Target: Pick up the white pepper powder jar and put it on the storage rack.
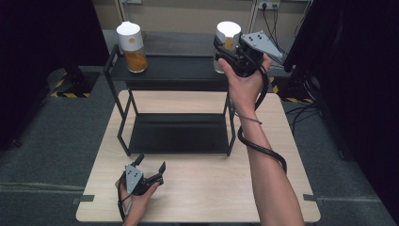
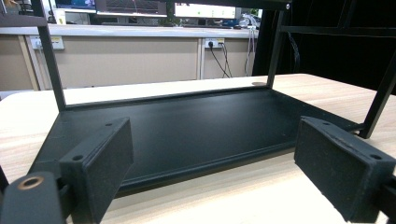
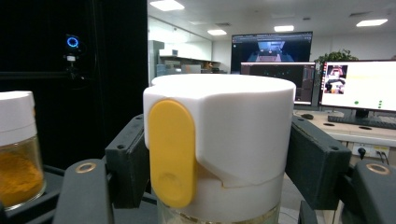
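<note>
Currently we hold two jars, one rack and two grippers on a wooden worktop.

Item one: right gripper, raised at the right end of the rack's top shelf. Its fingers are closed on the white lid of the right jar, one pad on either side; the yellow flip tab faces the gripper's camera. We cannot tell whether the jar's base touches the shelf.

Item two: left jar, white lid, orange powder, standing on the left end of the same shelf, well apart from the held one.

Item three: left gripper, resting on the worktop near its front edge, fingers spread wide and holding nothing, aimed at the rack's bottom shelf.

Item four: black metal rack, two tiers, bottom tier bare.

Risks, as we judge them: the grip sits on the lid alone, so a loose lid could let the glass body drop; a tilt could spill powder; swinging low could knock the jar against the rack's upright.
</note>
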Demonstrator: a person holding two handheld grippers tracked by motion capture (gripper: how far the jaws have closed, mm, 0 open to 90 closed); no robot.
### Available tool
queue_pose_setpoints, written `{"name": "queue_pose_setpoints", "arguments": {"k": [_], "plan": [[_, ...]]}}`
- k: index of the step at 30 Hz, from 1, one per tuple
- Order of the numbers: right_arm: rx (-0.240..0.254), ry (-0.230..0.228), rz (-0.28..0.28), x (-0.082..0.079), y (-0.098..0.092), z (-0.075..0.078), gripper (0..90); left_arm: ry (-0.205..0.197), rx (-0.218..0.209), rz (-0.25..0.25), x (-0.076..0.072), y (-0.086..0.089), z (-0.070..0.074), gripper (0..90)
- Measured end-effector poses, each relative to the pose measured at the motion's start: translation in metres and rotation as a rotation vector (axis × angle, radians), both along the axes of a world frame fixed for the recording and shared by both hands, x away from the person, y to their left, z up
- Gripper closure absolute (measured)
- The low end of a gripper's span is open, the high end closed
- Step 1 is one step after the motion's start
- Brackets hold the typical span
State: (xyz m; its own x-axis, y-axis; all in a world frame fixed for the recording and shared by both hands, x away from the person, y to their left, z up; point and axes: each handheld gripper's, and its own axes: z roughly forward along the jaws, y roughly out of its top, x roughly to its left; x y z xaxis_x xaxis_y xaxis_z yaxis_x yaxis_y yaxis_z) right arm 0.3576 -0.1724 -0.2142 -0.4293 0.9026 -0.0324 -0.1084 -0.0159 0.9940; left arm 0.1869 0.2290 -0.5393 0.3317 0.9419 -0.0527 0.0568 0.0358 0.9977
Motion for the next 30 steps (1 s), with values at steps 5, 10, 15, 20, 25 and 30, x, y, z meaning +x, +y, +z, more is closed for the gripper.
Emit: {"name": "queue_pose_setpoints", "arguments": {"k": [5, 10, 15, 20, 25, 30], "plan": [[-0.003, 0.011, -0.01, 0.008, 0.003, 0.0, 30.9, 0.001, -0.001, -0.001, 0.0, 0.0, 0.0, 11.5], [-0.005, 0.021, -0.013, 0.014, 0.005, -0.002, 30.9, -0.002, -0.001, -0.002, 0.0, 0.0, 0.0, 11.5], [-0.008, 0.027, -0.017, 0.018, 0.006, -0.004, 30.9, -0.001, -0.001, -0.003, 0.0, 0.0, 0.0, 11.5], [-0.012, 0.036, -0.023, 0.02, 0.007, -0.006, 30.9, -0.002, 0.0, -0.002, 0.0, 0.0, 0.0, 11.5], [-0.008, 0.045, -0.022, 0.021, 0.007, -0.009, 30.9, -0.001, 0.001, -0.002, 0.0, 0.0, 0.0, 11.5], [-0.016, 0.046, -0.022, 0.022, 0.008, -0.01, 30.8, -0.001, -0.001, -0.003, 0.0, 0.0, 0.0, 11.5]]}}
